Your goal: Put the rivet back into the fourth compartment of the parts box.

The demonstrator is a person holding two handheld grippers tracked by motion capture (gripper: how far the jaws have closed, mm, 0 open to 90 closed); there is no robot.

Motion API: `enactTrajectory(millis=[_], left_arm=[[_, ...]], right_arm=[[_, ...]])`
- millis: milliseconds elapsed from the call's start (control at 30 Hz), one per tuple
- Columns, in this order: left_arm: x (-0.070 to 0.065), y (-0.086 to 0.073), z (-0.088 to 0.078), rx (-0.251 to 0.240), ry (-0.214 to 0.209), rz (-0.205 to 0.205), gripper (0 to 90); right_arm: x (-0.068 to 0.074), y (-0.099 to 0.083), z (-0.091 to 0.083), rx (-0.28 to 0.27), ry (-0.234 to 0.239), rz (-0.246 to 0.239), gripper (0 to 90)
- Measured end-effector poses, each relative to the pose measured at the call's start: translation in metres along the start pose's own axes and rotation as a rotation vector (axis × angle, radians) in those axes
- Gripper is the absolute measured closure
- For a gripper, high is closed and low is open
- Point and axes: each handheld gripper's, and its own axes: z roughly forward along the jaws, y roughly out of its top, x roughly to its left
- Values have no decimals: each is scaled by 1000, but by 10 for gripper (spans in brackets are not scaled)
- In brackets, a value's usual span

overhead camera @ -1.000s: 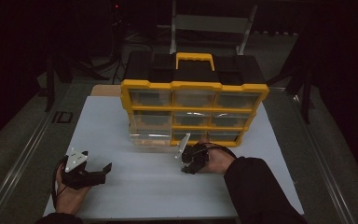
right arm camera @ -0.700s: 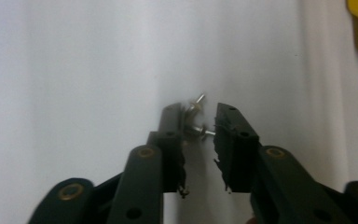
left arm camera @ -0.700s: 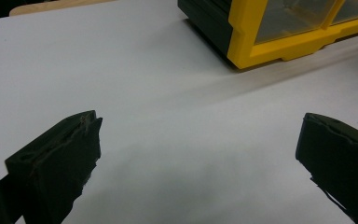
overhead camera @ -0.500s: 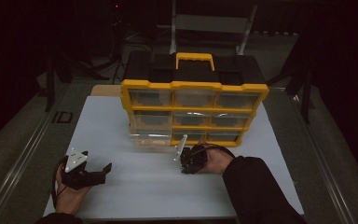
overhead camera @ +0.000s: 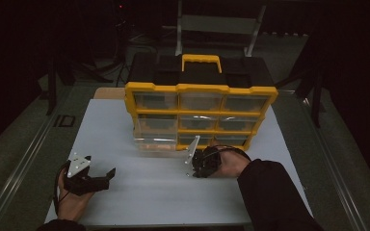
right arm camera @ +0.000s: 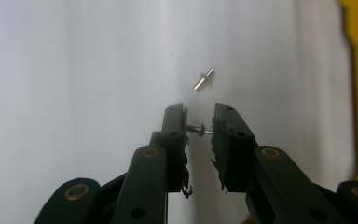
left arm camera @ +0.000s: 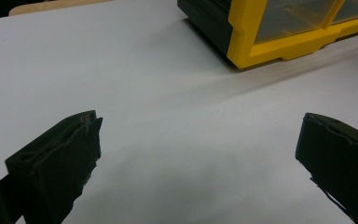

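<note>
Screw in right gripper (lengthwise)

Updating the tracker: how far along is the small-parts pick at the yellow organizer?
Done: one clear drawer stands pulled out of the yellow organizer. In hand: the right gripper has just closed its jaws on a small metal pin. Left: a second pin lies loose on the white table; the left gripper waits open with nothing between its jaws.

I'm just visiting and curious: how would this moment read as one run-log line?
right tongs: just closed, shut on small metal pin | second pin: loose on table | left tongs: open, holding nothing | organizer: one drawer pulled out
</note>
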Motion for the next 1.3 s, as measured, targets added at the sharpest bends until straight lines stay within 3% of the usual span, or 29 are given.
enactTrajectory(millis=[67,133,200,333,400,467,667,700,867,933,967,1033,1100,1300], left_arm=[[0,0,0,0,0,-1,5],[0,0,0,0,0,-1,5],[0,0,0,-1,-2,-2,5],[0,0,0,-3,-3,-2,4],[0,0,0,0,-3,0,5],[0,0,0,2,-3,3,5],[0,0,0,-1,-5,0,5],[0,0,0,-3,-6,0,5],[0,0,0,-1,-6,1,5],[0,0,0,-1,-6,2,5],[0,0,0,-1,-6,2,4],[0,0,0,-1,-6,1,4],[0,0,0,-6,-7,-2,5],[0,0,0,-8,-8,-2,4]], right_arm=[[0,1,-5,-8,-5,-12,751],[1,5,-21,-28,-23,-25,751],[-3,8,-31,-72,-42,-78,751],[-3,12,-50,-93,-43,-63,751],[-7,18,-68,-116,-68,-78,751],[-7,19,-73,-121,-73,-78,751],[-10,33,-112,-176,-128,-89,750],[-10,33,-112,-176,-128,-89,750],[-14,47,-145,-246,-171,-102,751],[-14,50,-148,-259,-172,-104,751],[-12,58,-154,-307,-166,-108,751],[-10,62,-155,-326,-167,-106,752],[-6,73,-155,-388,-169,-106,751],[-6,89,-148,-449,-177,-84,750]])
